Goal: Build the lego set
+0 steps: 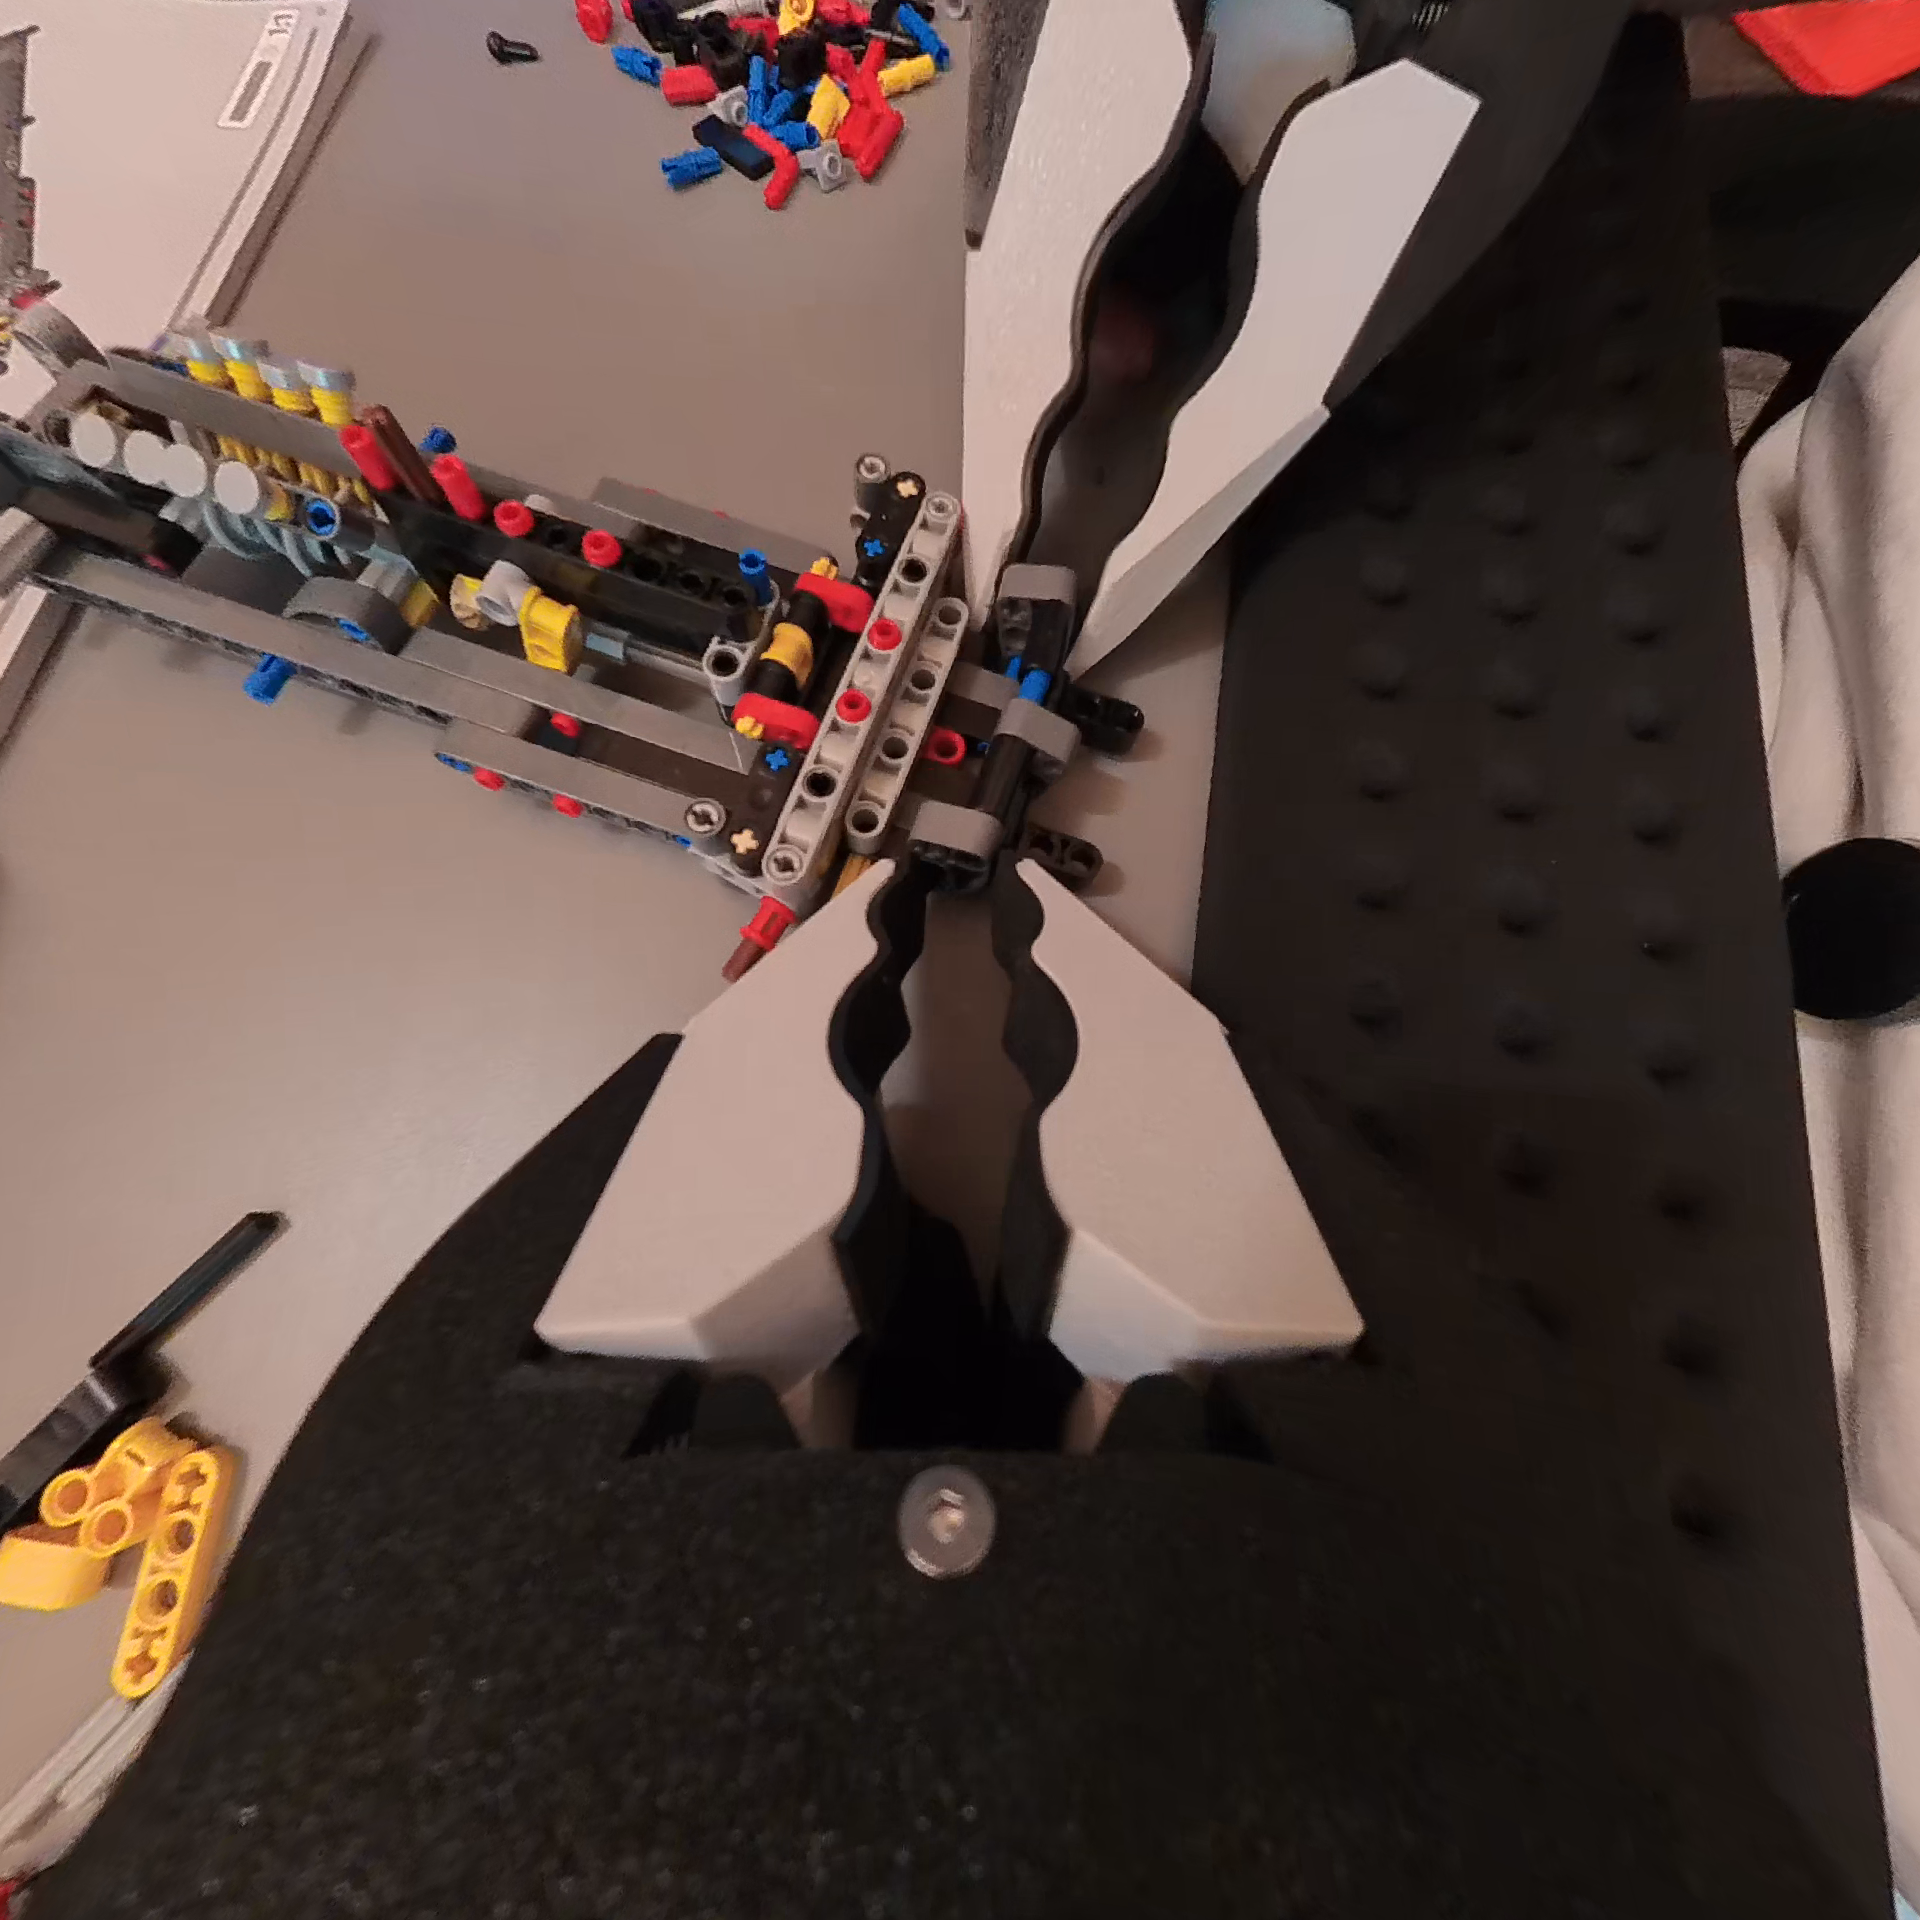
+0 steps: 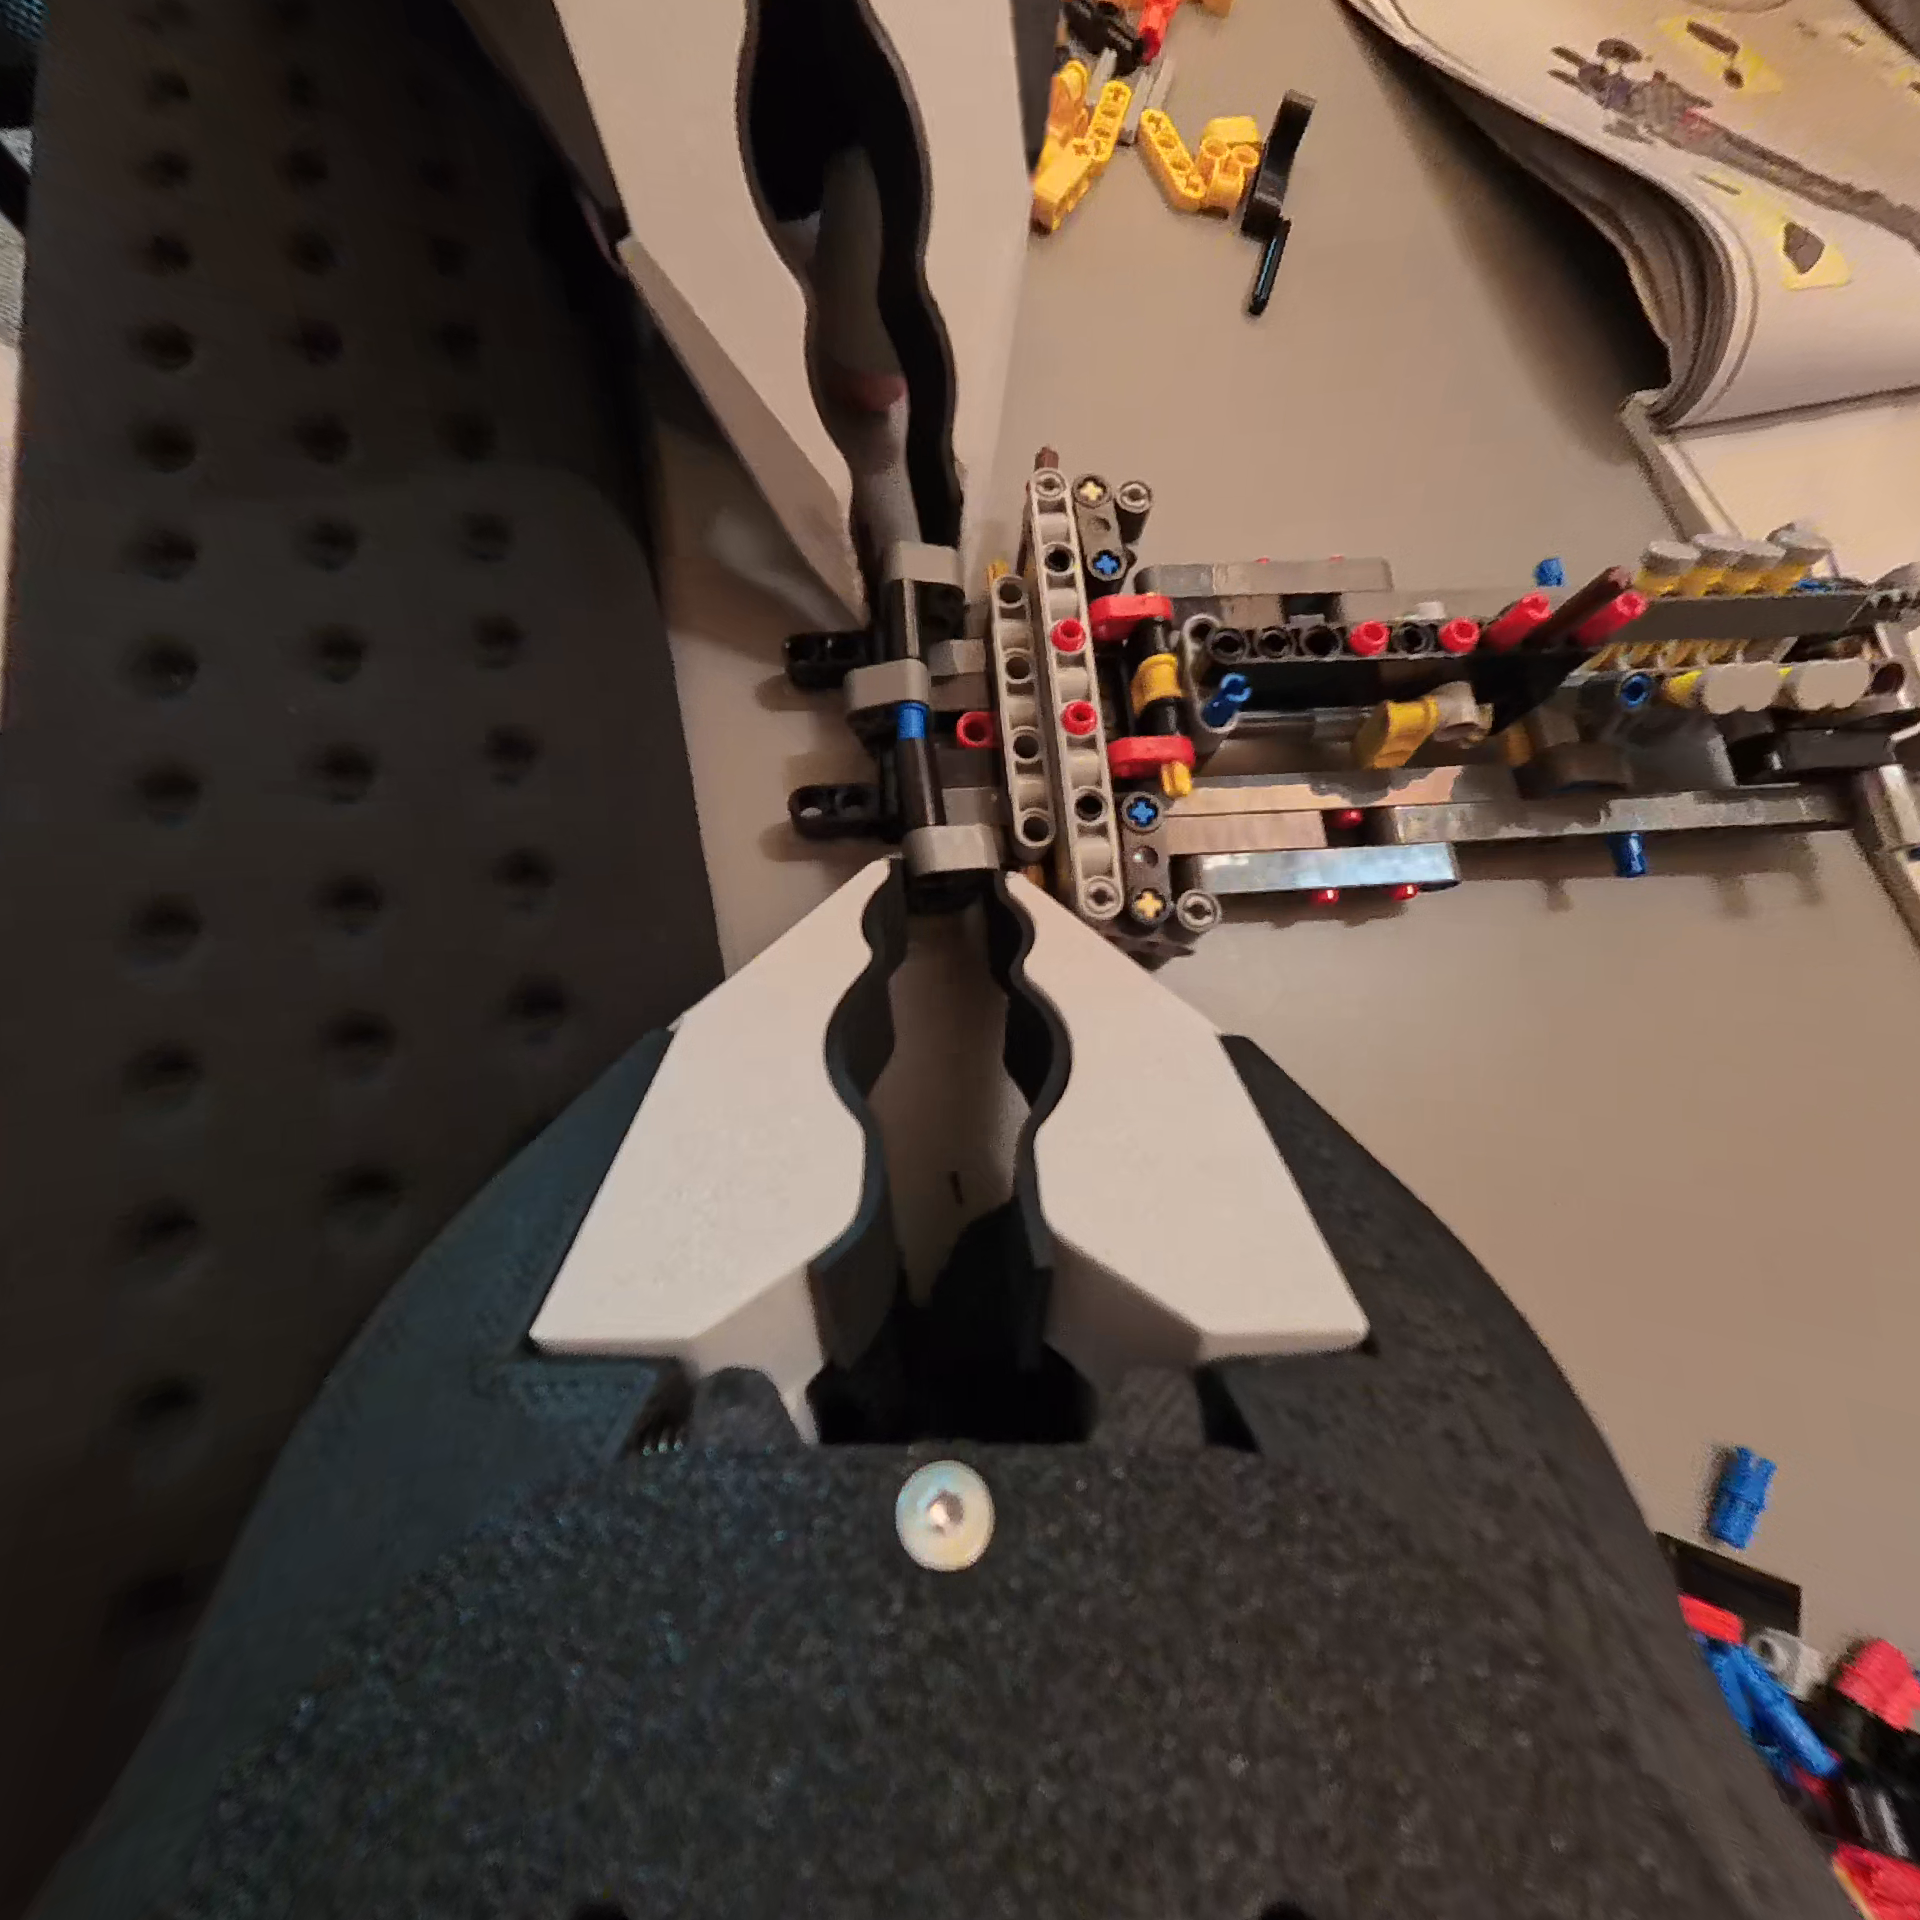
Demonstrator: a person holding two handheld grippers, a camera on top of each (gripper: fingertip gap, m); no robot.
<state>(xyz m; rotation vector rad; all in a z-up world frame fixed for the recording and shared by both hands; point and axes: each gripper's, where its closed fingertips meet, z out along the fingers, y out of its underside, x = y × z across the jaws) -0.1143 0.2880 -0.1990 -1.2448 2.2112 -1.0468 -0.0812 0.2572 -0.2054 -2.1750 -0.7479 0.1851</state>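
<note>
Fingers (image 1: 878, 997) of the left gripper (image 1: 951, 883) pinch one end of a black bar at the near end of the model (image 1: 582, 623), and the right gripper (image 2: 945, 894) pinches the bar's other end, both nearly closed on it. Beyond them the long model lies flat on the grey worktop (image 1: 520, 312). Farther off sit yellow beams (image 2: 1153, 145), a booklet (image 2: 1714, 208) and a pile of small parts (image 1: 779, 94).

A grey, black, red, yellow and blue lego model (image 1: 582, 644) is seen on a beige worktop (image 1: 623, 312); white, black-lined fingers (image 1: 769, 1122) are shown.
</note>
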